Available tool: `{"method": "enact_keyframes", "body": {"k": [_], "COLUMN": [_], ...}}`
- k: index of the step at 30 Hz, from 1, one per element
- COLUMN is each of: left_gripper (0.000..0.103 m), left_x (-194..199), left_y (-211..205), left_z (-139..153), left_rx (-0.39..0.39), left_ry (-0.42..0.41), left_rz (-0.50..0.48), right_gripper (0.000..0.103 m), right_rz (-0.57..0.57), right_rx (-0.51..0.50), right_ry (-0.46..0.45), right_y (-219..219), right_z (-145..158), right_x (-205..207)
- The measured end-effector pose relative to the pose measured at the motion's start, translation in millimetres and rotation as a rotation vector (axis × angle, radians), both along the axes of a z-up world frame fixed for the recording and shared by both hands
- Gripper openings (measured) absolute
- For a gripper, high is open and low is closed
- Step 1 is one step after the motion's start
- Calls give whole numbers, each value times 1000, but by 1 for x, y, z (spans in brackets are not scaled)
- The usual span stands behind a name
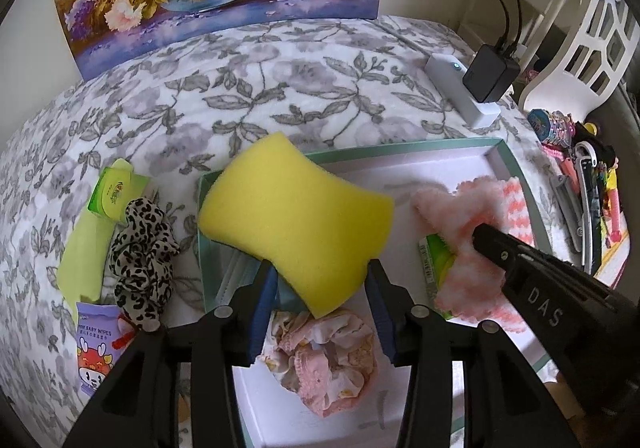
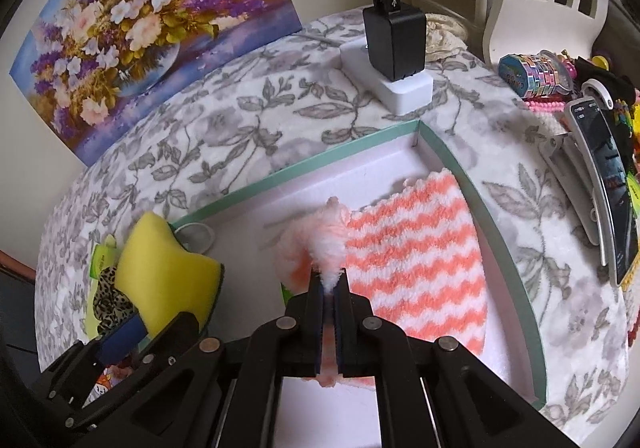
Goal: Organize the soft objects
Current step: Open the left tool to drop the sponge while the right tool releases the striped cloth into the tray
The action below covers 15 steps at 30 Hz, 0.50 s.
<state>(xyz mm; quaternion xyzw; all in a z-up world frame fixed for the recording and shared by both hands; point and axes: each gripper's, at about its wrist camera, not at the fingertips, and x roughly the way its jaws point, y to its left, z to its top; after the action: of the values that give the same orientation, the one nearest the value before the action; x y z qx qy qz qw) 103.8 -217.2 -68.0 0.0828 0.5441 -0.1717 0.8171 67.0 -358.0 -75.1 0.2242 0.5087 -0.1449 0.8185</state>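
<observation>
My left tool [image 1: 320, 280] clamps the yellow sponge [image 1: 294, 220] above the tray [image 1: 516, 172]; my right tool [image 2: 329, 284] pinches the striped cloth [image 2: 416, 268] inside it.

A plain yellow sponge [image 1: 294, 220] above a white tray edged in mint green [image 2: 304, 165] — beside it, a fluffy cloth in coral-and-white zigzags [image 2: 416, 268]. A black-and-cream leopard-print scrunchie [image 1: 142, 256] lies on a white cover patterned with grey leaves and flowers [image 1: 240, 88] — lime-green packets [image 1: 114, 192] alongside.
</observation>
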Motion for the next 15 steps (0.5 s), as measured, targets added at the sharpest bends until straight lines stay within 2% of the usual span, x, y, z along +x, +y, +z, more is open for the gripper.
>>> {"method": "enact_keyframes", "body": {"k": [5,8,9,10,11,12,14,15], "left_gripper": [55,56,56,57,60,69,76,76], "left_x": [3,4,5,6,7,7,9,9], "left_y": [5,13,16,19,24,26,34,38], "left_z": [4,9,11,12,15,16,20,21], "left_rx": [-14,-30,-34,-35,-29,-24,-8,-1], "left_ry": [34,48,51,56,60,60,62,61], "left_rz": [21,51,59,70,91,101,124,134], "right_gripper": [8,8,16,31,40,51,51,52], "right_rz": [18,29,33,37,41,45,59,66], "right_rx": [-24,-33,-37,-39,-43,-47,-61,-67], "right_ry": [6,10,12,10,9,7,4,4], "right_y": [4,6,7,7,8,9,12,13], "right_z": [4,6,7,8,9,11,13,14], "right_x": [0,0,-1,-1,-2,-3,-3,-3]}}
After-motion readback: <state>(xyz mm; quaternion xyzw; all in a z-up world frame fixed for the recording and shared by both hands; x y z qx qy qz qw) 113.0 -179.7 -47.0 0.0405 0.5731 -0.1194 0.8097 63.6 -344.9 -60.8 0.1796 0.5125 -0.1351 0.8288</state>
